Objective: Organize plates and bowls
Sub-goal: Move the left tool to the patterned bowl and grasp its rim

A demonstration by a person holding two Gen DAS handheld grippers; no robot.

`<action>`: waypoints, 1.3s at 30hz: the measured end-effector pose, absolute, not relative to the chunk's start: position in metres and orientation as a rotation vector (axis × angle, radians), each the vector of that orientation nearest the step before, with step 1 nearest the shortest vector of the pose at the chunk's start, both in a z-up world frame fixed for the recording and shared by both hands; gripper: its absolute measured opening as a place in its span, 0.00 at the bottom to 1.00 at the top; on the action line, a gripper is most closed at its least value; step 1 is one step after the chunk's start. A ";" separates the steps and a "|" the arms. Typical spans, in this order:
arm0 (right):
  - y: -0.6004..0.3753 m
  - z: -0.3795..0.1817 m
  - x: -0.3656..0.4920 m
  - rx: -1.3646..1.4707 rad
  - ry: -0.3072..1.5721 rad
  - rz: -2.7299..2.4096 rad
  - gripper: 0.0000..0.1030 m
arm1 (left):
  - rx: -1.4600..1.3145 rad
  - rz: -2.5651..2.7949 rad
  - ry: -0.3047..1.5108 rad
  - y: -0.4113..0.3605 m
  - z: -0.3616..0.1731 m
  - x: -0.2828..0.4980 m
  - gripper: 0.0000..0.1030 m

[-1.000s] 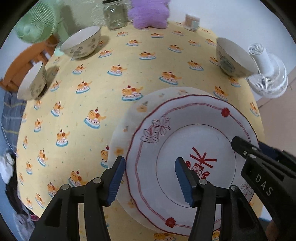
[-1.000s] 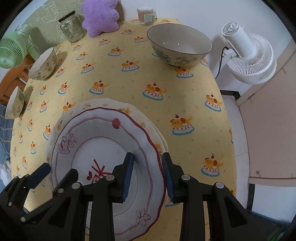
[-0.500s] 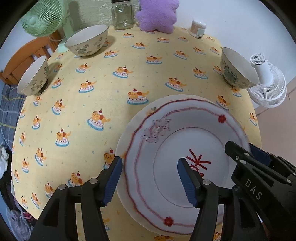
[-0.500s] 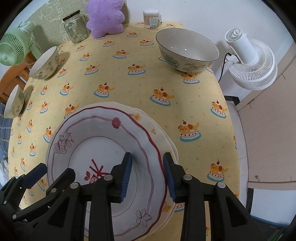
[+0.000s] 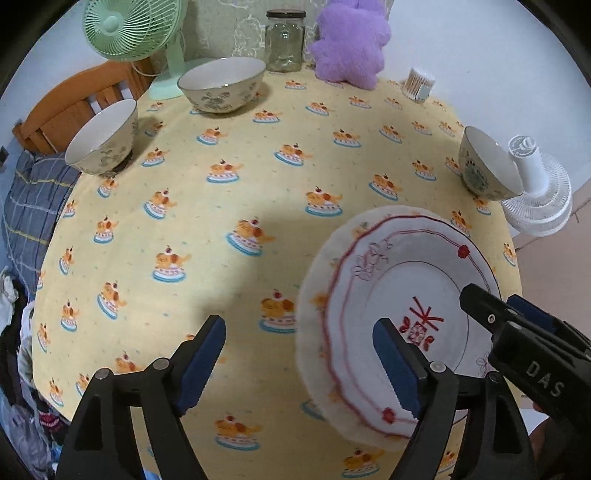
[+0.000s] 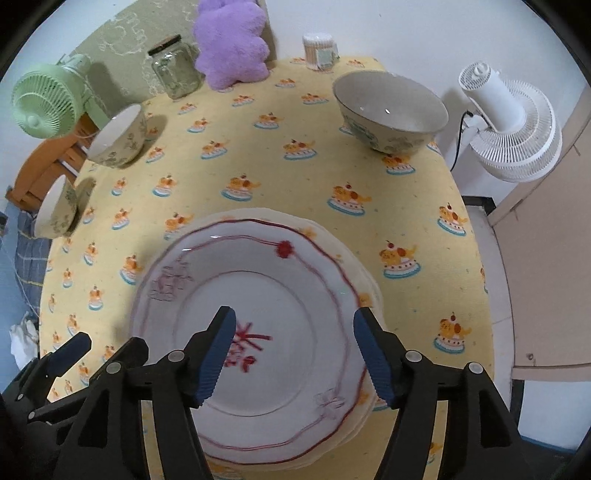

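Note:
A white plate with a red rim and red flower (image 6: 258,295) lies on top of a cream plate (image 6: 369,284) near the table's front edge; the stack also shows in the left wrist view (image 5: 402,280). My right gripper (image 6: 293,354) is open and empty just above the red-rimmed plate. My left gripper (image 5: 299,363) is open and empty, over the plate's left edge. A large bowl (image 6: 389,110) stands at the back right. Two patterned bowls (image 5: 223,88) (image 5: 101,138) stand at the back left.
The table has a yellow cloth (image 5: 229,206). A green fan (image 5: 125,33), a glass jar (image 5: 284,40), a purple plush (image 5: 351,40) and a cotton-swab tub (image 5: 419,83) line the back. A white fan (image 6: 513,125) stands off the right edge. A wooden chair (image 5: 74,107) is at the left.
My right gripper has opened off the red-rimmed plate's rim and pulled back. My left gripper has drawn back and to the left, away from the plates. The plates lie stacked.

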State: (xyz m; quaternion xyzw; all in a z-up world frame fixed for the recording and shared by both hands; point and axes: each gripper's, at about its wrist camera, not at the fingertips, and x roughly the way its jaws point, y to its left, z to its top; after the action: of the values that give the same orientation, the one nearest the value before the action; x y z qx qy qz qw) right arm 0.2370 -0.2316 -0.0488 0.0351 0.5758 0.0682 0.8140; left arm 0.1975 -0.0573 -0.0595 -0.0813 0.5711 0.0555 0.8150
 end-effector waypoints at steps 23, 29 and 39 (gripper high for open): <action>-0.011 0.017 0.220 0.115 1.069 0.078 0.78 | -0.029 -0.019 1.094 0.131 -0.009 0.219 0.81; 0.040 0.022 0.244 0.050 1.044 0.134 0.78 | -0.027 0.021 1.041 0.168 -0.008 0.238 0.81; 0.106 0.004 0.302 0.051 1.045 0.161 0.78 | -0.007 0.089 1.041 0.224 -0.025 0.294 0.81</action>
State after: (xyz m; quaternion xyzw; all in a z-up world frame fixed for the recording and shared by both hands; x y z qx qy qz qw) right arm 0.3024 0.1056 0.0039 0.0241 0.4985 0.0769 0.8631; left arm 0.2937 0.2245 -0.0254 -0.0035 0.4969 0.0425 0.8667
